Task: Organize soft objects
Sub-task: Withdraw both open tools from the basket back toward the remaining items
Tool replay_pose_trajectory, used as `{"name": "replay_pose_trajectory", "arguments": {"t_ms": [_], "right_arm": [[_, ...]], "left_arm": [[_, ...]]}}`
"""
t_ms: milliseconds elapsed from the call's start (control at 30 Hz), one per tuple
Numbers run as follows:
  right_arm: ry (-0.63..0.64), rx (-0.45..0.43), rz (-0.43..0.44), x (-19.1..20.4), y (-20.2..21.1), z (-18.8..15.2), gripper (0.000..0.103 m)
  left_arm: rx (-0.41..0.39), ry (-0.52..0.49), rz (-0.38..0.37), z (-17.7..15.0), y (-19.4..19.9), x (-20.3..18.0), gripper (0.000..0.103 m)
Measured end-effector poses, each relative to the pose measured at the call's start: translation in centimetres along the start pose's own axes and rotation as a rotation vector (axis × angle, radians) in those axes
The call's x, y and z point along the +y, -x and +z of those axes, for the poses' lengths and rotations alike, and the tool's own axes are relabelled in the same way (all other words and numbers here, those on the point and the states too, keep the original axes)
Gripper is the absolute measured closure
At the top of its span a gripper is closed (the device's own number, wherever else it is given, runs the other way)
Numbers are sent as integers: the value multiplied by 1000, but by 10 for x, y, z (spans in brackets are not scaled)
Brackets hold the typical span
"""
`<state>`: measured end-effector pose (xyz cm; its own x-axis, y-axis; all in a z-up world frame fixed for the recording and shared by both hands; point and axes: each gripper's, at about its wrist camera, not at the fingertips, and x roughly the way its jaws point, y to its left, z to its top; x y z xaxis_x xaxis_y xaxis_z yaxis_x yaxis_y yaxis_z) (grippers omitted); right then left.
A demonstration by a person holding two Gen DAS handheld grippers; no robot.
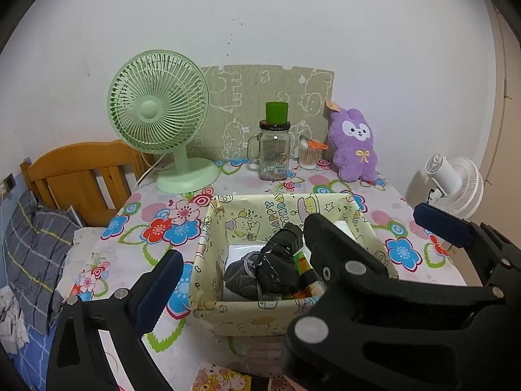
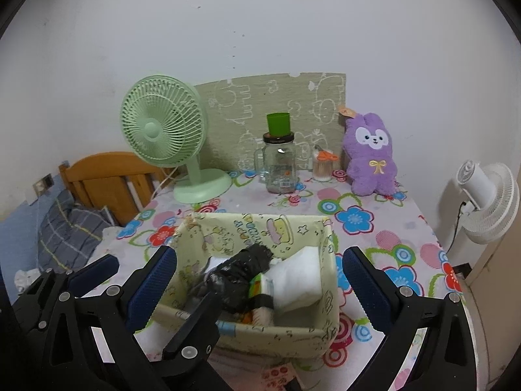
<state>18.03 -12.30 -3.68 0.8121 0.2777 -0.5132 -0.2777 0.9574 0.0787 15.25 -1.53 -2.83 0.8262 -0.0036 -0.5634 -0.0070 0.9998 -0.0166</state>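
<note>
White wall backs a table (image 1: 156, 251) under a flowered cloth, and near its front edge stands the box (image 1: 247, 321), a soft-sided bin printed with cartoon figures, which serves as the landmark. Inside the box lie a dark bundle (image 1: 276, 260) wrapped in shiny film, a white packet (image 2: 298, 278) leaning against its right wall, and some small colourful packs half hidden beneath them. Both tools hang just in front of the box with nothing between their pads: the left gripper (image 1: 236, 275) has its jaws spread wide to either side of the box, and the right gripper (image 2: 259, 288) likewise stands fully parted and empty. Behind the box and to its right, against the wall, sits the purple plush (image 1: 353, 145), upright and well apart from the box. Behind the box stand a jar (image 1: 273, 150) with a green cup on top and, to the left, a green fan (image 1: 159, 114). My judgement is that most of the sorting is done, since several soft things already lie in the box; the plush looks like the one soft item left out, if it belongs there.
</note>
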Motion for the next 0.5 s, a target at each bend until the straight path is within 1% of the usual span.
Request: {"name": "replay_pose_trajectory", "arguments": {"t_ms": [367,500], "right_arm": [[4,-39,-33,2,34,-6,0],[4,-44,-60,2,44,-10,0]], "left_arm": [[-25,-11,-30,-7,25,-7,0],[-28,-14,-32,-11,33,-9,0]]}}
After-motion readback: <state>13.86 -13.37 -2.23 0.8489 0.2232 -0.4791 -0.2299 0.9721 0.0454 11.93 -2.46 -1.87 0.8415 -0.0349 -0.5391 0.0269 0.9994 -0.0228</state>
